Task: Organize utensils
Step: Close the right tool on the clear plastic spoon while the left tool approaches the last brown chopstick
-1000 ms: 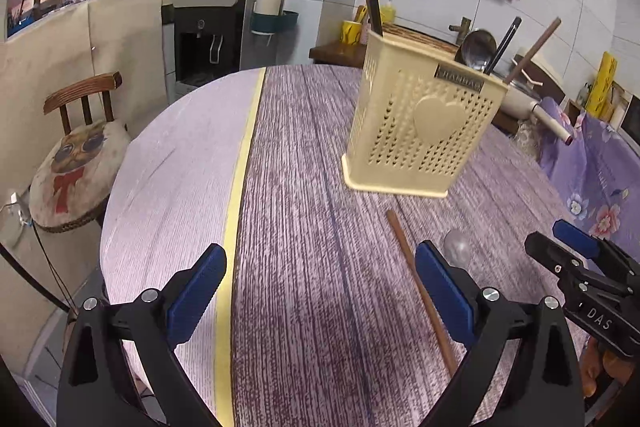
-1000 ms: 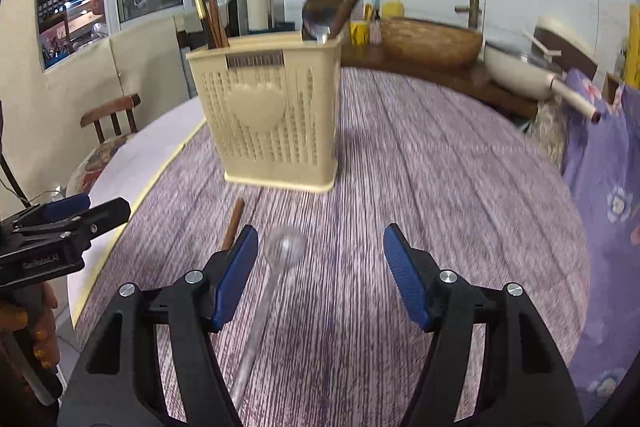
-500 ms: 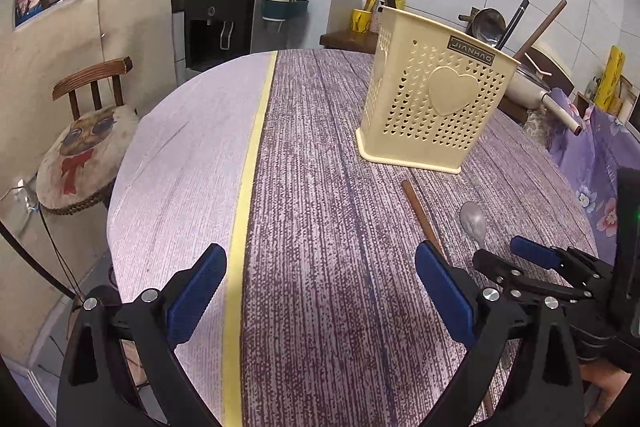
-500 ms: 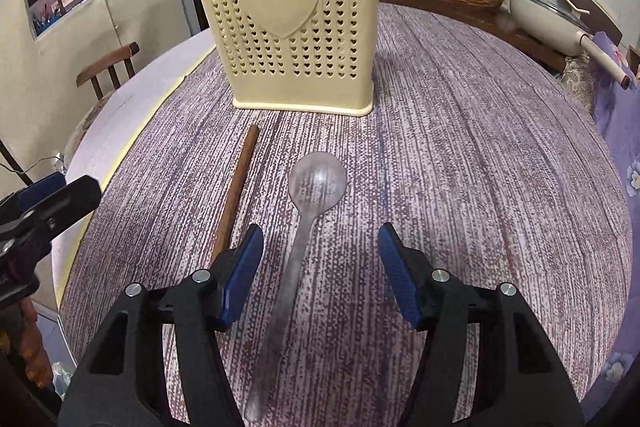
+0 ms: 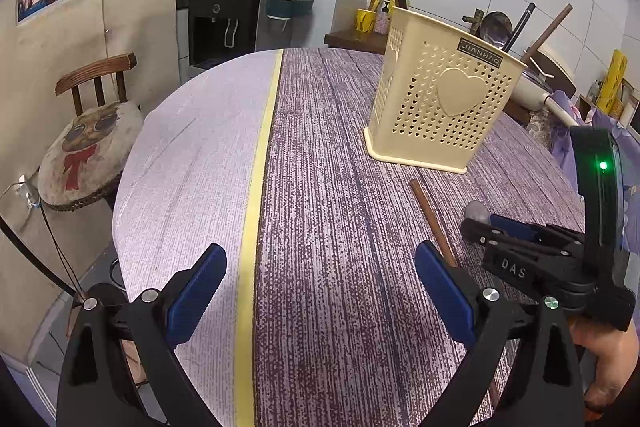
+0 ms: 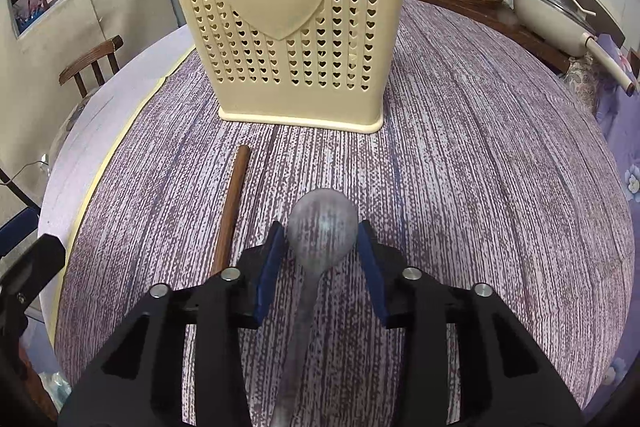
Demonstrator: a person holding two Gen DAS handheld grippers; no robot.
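Two utensils lie loose on the table (image 6: 500, 163): a metal spoon (image 6: 323, 231) and a brown chopstick (image 6: 231, 211) at its 9 o'clock. Cream holder (image 6: 288, 27) stands at 12 o'clock, already stocked.

Change: a second ago the right gripper (image 6: 323, 247) hung wide above the spoon; it has dropped and its jaws have just been closing, the spoon bowl now between the blue pads. Contact looks near, not certain. Judged: pickup stage, insertion pending.

Left gripper (image 5: 320, 291): wide open, empty, hovering over bare tabletop.
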